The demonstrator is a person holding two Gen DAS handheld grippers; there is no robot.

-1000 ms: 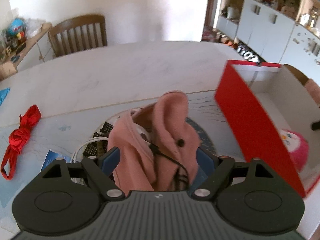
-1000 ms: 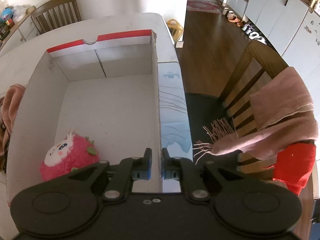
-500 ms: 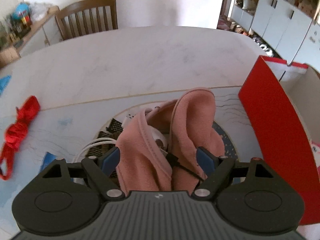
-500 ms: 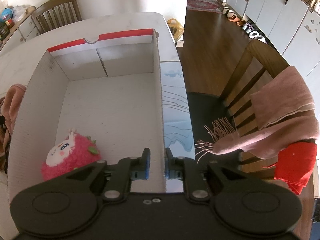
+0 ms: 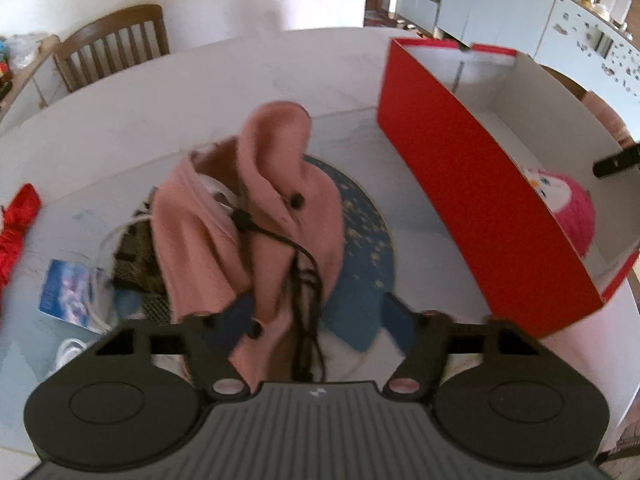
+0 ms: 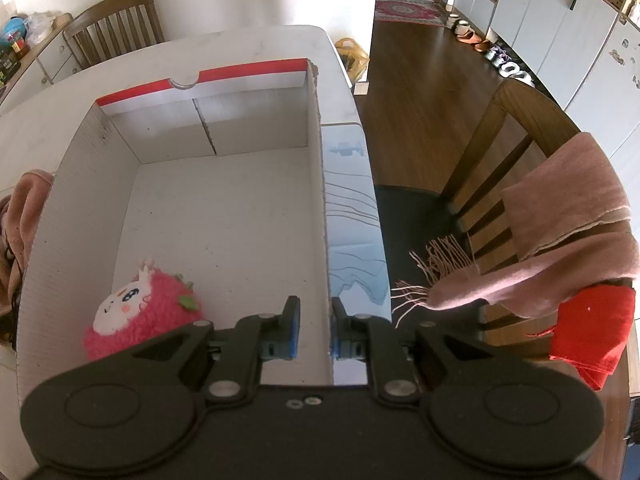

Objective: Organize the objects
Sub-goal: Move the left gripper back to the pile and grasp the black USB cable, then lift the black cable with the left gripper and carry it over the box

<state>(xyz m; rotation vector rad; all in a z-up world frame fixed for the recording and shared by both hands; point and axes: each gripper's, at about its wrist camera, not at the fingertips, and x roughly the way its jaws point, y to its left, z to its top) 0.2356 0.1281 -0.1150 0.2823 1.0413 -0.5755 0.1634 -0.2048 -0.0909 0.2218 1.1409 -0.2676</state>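
In the left wrist view the left gripper [image 5: 320,312] has just been closing its jaws, which are blurred. The pink garment [image 5: 256,216] rises between them, its lower folds against the left finger while the right finger stands clear of the cloth, so no clamp shows. The garment is a soft heap with dark buttons and a black cord [image 5: 296,264] trailing down its front, lying at the centre of the frame on a blue patterned mat [image 5: 368,240].

The right wrist view shows the right gripper [image 6: 314,330] with jaws narrowly apart, straddling the right wall of the red-and-white box [image 6: 320,200]. A pink plush toy [image 6: 136,316] sits in the box's lower left corner. Only this view shows a scarf [image 6: 560,240] draped on a chair; only the left view shows a red ribbon [image 5: 16,224].
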